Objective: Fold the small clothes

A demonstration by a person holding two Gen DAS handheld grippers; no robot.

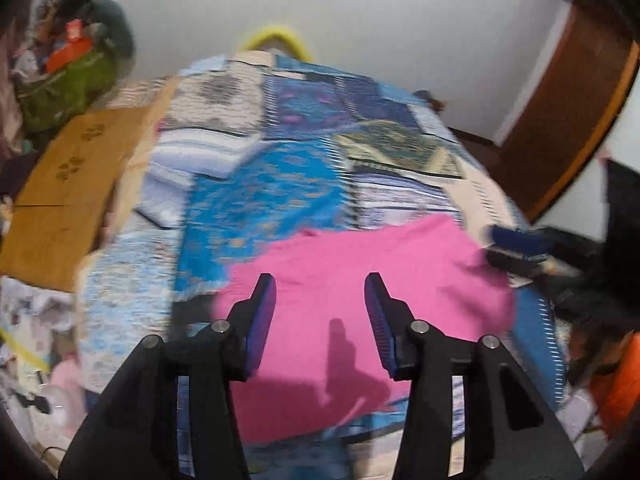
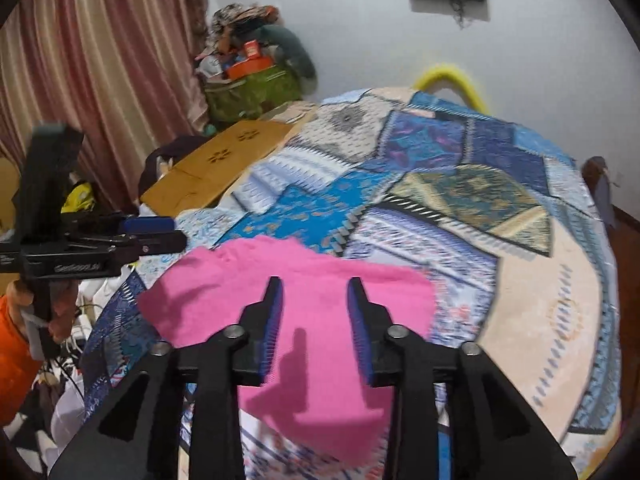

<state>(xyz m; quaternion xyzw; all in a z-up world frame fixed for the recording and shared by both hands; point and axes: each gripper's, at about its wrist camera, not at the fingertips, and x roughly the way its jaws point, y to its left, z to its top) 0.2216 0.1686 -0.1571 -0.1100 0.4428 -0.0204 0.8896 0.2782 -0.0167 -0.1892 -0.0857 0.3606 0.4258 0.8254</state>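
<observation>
A pink cloth (image 1: 360,300) lies spread on a bed covered by a blue patchwork quilt (image 1: 280,184). My left gripper (image 1: 320,280) is open and empty, hovering above the cloth's near middle. In the right wrist view the same pink cloth (image 2: 320,320) lies near the bed's front edge, and my right gripper (image 2: 316,284) is open and empty above it. The left gripper (image 2: 152,236) shows at the left edge of the right wrist view, beside the cloth's left corner. The right gripper (image 1: 520,248) shows blurred at the right of the left wrist view.
A brown cardboard sheet (image 2: 224,164) lies at the bed's far left. A green bag piled with things (image 2: 252,88) stands by the pink curtain (image 2: 100,60). A yellow curved bar (image 2: 452,76) rises behind the bed against the white wall. A brown wooden door (image 1: 560,120) stands right.
</observation>
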